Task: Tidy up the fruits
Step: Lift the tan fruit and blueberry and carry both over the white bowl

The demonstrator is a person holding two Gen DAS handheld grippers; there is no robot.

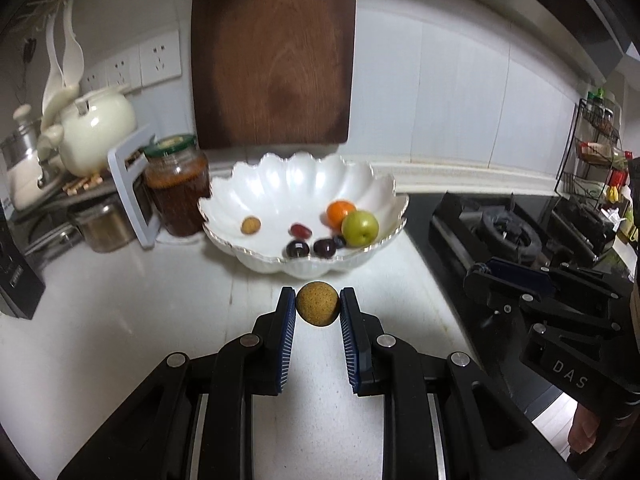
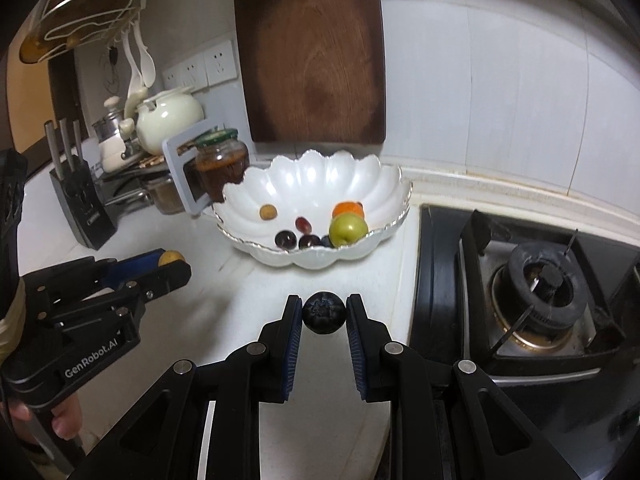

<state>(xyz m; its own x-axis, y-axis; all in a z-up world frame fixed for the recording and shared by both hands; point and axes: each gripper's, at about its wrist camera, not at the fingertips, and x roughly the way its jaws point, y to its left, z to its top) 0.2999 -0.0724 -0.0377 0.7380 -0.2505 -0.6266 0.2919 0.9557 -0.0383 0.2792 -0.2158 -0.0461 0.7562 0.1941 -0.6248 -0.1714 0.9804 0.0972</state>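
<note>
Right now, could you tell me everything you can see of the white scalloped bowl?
The white scalloped bowl is wide and shallow, glossy like glazed ceramic, with a wavy petal rim. It sits upright on the pale countertop, in front of the wooden cutting board and to the right of the glass jar, which it may touch. Inside lie an orange, a green apple, a small tan fruit, a few dark red fruits and a blueberry. Neither gripper touches it.

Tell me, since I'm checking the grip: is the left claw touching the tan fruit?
Touching. The left wrist view shows both pads pressed against the tan fruit, held by the left claw above the counter.
</note>
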